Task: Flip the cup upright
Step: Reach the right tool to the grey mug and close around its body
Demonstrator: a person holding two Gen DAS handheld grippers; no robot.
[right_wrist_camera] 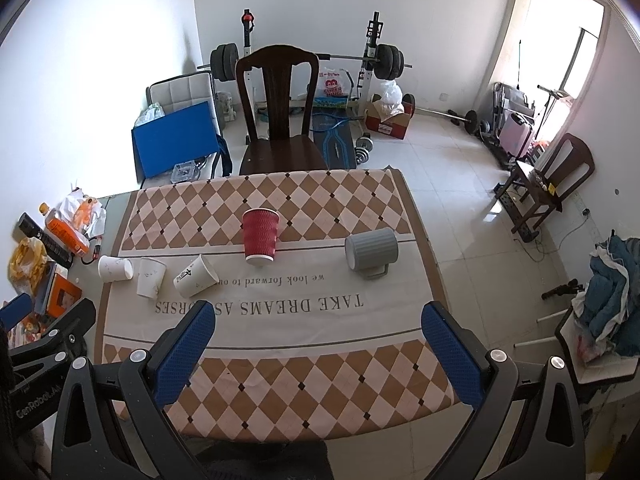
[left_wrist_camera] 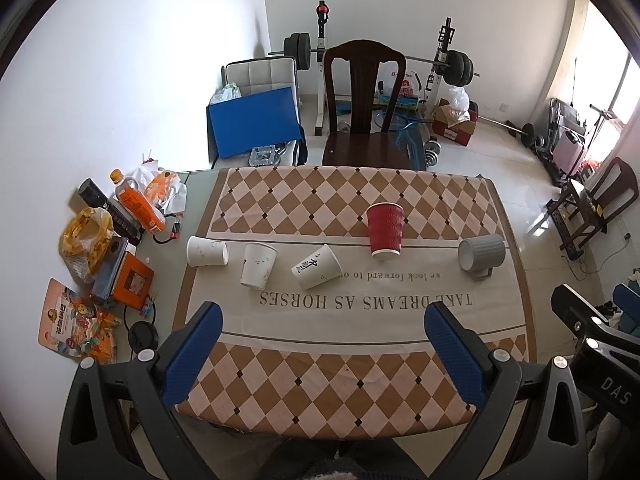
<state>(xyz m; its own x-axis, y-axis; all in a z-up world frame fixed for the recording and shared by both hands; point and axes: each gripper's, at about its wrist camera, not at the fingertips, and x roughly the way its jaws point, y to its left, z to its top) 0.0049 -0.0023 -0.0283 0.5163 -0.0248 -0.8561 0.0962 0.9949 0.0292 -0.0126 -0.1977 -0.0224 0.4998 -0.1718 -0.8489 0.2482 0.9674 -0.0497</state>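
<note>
Several cups stand or lie in a row across the checkered tablecloth point(left_wrist_camera: 360, 380). A red ribbed paper cup point(left_wrist_camera: 385, 229) point(right_wrist_camera: 260, 236) stands upside down. A grey ribbed mug point(left_wrist_camera: 481, 255) point(right_wrist_camera: 371, 253) lies on its side at the right. A white paper cup with black characters point(left_wrist_camera: 317, 267) point(right_wrist_camera: 196, 276) lies tilted. Another white cup point(left_wrist_camera: 258, 265) point(right_wrist_camera: 150, 277) stands upside down, and a third point(left_wrist_camera: 207, 251) point(right_wrist_camera: 115, 268) lies on its side. My left gripper point(left_wrist_camera: 323, 334) and right gripper point(right_wrist_camera: 318, 332) are open and empty, above the near table edge.
Clutter lies on the table's left side: an orange bottle point(left_wrist_camera: 138, 202), a yellow bag point(left_wrist_camera: 86, 236), an orange box point(left_wrist_camera: 130, 282) and snack packets point(left_wrist_camera: 76, 326). A dark wooden chair point(left_wrist_camera: 362, 112) stands behind the table. Gym weights and boxes fill the floor beyond.
</note>
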